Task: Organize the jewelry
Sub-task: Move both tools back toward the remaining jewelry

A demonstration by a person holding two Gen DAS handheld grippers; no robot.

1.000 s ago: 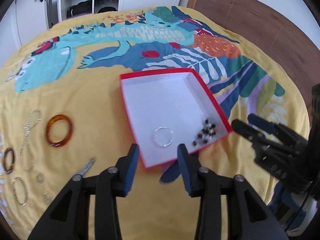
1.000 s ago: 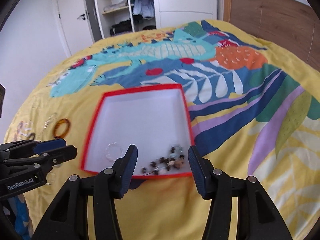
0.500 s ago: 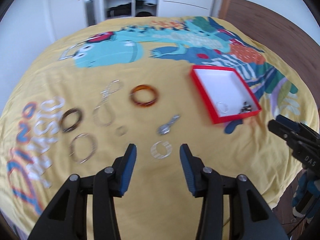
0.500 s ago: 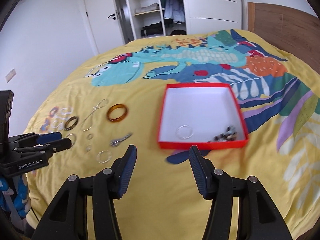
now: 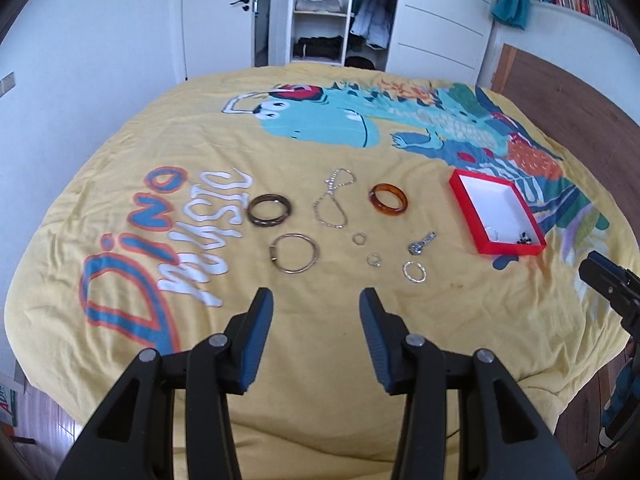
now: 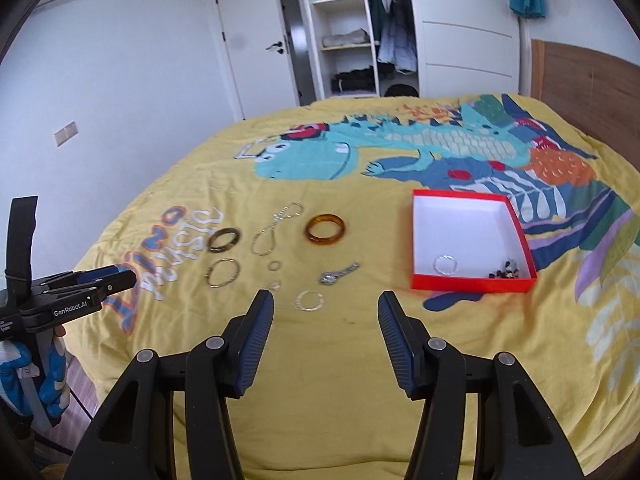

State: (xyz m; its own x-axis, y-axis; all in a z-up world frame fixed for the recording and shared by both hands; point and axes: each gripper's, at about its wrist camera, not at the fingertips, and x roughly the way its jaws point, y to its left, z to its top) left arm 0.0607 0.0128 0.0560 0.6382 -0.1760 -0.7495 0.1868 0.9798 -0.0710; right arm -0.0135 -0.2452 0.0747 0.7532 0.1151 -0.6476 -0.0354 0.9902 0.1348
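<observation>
A red box [image 5: 464,196] [image 6: 472,283] with a white inside lies on the yellow bedspread; it holds a thin silver ring [image 6: 445,265] and dark beads [image 6: 505,272]. Left of it lie an amber bangle [image 5: 388,199] [image 6: 325,229], a silver chain [image 5: 334,203] [image 6: 275,229], a dark bangle [image 5: 268,209] [image 6: 224,240], a large metal hoop [image 5: 294,253] [image 6: 222,273], a silver clip [image 5: 421,243] [image 6: 338,273], a sparkly ring [image 5: 414,271] [image 6: 309,301] and two small rings [image 5: 359,239]. My left gripper [image 5: 316,320] and right gripper [image 6: 326,326] are open, empty, held back above the bed's near edge.
The bedspread [image 5: 200,152] has a dinosaur print. A white wardrobe with open shelves [image 6: 352,36] and a door [image 6: 256,52] stand behind the bed. A wooden headboard [image 6: 584,80] is at right. The left gripper shows at the left edge of the right wrist view [image 6: 80,284].
Both grippers have pulled back and up from the red box. The left wrist view swung left, so the loose jewelry now lies ahead of it. Both stayed open.
</observation>
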